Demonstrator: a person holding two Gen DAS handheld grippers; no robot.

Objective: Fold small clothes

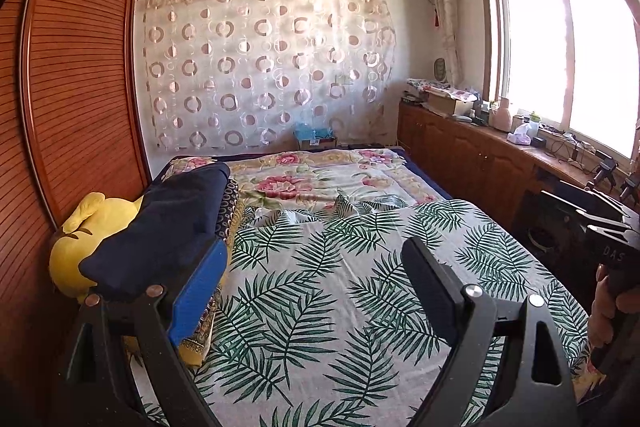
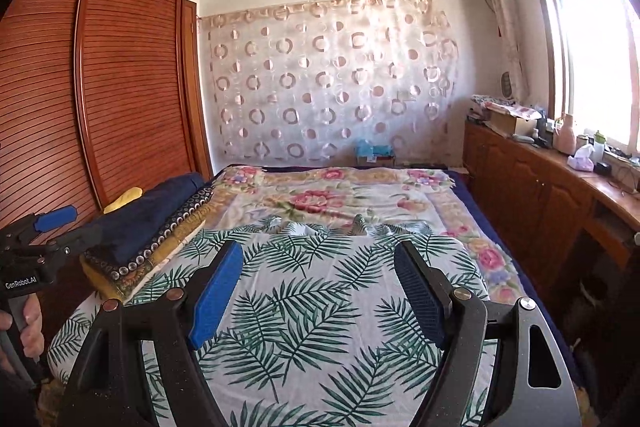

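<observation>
Left wrist view: both tools released; dark garment hides yellow plush.

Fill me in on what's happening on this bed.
A person holds a two-finger tool in each hand over a bed. The left tool and right tool are both open and hold nothing. Under them lies a palm-leaf print cloth, spread mostly flat, with its far edge rumpled. A stack of folded fabrics with a navy piece on top sits by the wardrobe, beside a yellow plush toy. No fold is under way yet.
</observation>
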